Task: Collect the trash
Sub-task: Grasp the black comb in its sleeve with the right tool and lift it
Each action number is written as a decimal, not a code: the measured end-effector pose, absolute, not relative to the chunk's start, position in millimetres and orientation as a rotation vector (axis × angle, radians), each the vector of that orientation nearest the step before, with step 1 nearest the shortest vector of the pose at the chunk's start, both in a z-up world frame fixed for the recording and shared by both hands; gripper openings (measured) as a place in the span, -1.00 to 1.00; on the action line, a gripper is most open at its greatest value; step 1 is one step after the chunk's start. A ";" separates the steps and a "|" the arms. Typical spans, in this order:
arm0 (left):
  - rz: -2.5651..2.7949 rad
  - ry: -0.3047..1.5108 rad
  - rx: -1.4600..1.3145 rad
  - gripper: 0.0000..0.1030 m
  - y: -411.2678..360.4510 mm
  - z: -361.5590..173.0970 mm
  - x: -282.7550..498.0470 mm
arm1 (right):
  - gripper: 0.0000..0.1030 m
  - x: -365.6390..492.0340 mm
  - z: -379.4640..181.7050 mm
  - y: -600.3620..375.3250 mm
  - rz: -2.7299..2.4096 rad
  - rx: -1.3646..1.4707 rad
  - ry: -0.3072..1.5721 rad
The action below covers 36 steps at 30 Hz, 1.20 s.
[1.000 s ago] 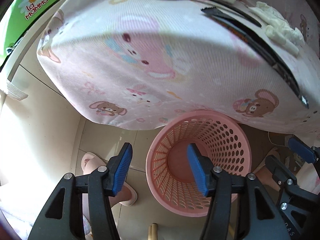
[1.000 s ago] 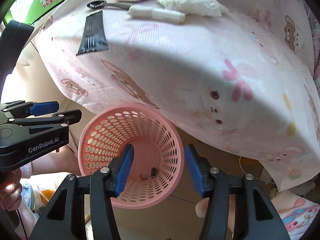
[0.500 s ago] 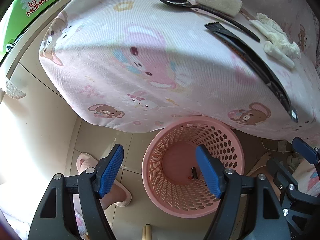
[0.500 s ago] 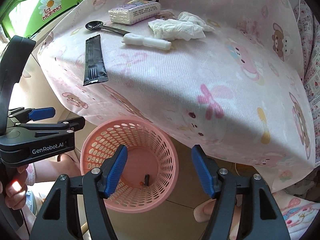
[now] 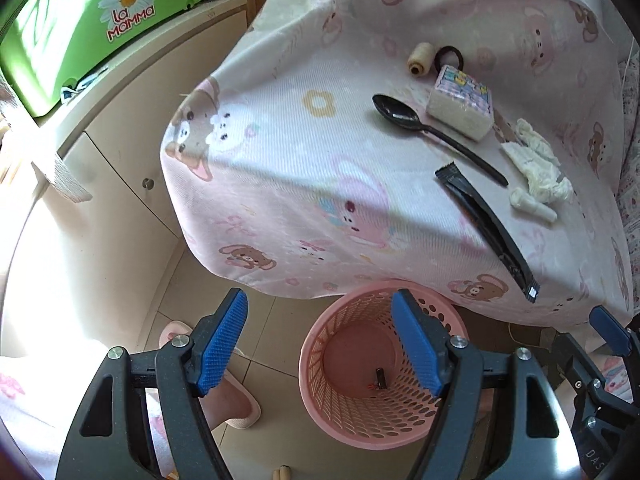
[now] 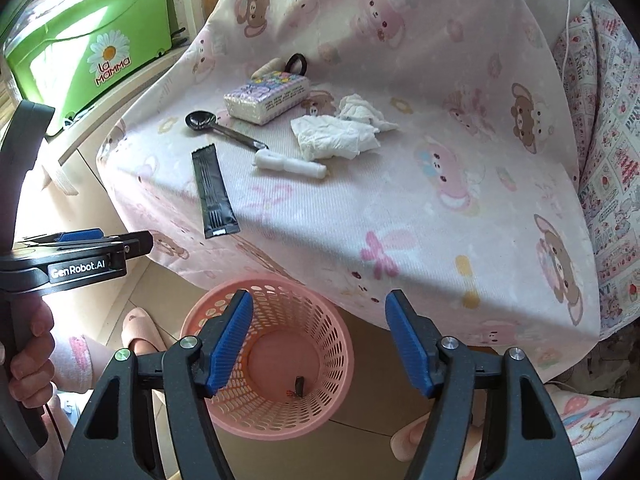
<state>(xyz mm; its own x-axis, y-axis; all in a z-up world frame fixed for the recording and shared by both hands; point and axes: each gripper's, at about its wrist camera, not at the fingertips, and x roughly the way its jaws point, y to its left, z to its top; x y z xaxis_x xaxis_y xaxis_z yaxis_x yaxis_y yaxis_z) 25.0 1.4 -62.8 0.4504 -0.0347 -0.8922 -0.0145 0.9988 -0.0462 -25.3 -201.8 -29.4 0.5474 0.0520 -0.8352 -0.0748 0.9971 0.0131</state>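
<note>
A pink perforated trash basket (image 5: 320, 396) (image 6: 340, 336) stands on the floor by the table's front edge, with one small dark scrap (image 6: 299, 385) at its bottom. On the pink cartoon tablecloth (image 6: 420, 208) lie a black sachet wrapper (image 6: 213, 196) (image 5: 486, 228), crumpled white tissue (image 6: 340, 132) (image 5: 536, 168) and a white plastic tube (image 6: 290, 164). My left gripper (image 5: 320, 344) is open and empty above the basket. My right gripper (image 6: 320, 344) is open and empty over the basket too.
A black spoon (image 6: 224, 130), a tissue pack (image 6: 268, 96), a thread spool (image 5: 420, 60) and a black hair tie (image 5: 450, 56) lie at the table's back. A green La Mamma box (image 6: 88, 44) sits on the cabinet at left. Slippered feet (image 5: 236, 400) stand by the basket.
Both grippers have risen and pulled back from the basket, and their jaws have opened wider. More of the tabletop now shows.
</note>
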 end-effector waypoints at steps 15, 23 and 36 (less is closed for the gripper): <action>0.053 0.952 -0.090 0.42 25.3 -18.0 23.5 | 0.38 -20.0 -1.3 -199.2 0.183 0.021 0.859; 0.129 0.906 -0.115 0.42 31.3 -7.7 26.9 | -0.03 8.7 -14.9 -156.5 0.274 -0.057 0.901; 0.158 0.862 -0.084 0.42 32.0 1.8 27.9 | -0.31 49.0 -30.7 -131.7 0.252 -0.066 0.936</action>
<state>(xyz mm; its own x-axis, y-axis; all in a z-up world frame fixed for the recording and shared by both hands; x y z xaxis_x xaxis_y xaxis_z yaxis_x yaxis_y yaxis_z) 27.9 32.0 1.8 0.6398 0.1041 -0.7614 -0.1721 0.9850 -0.0099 49.0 -131.7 -30.7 0.5661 0.1856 -0.8032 -0.2423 0.9687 0.0531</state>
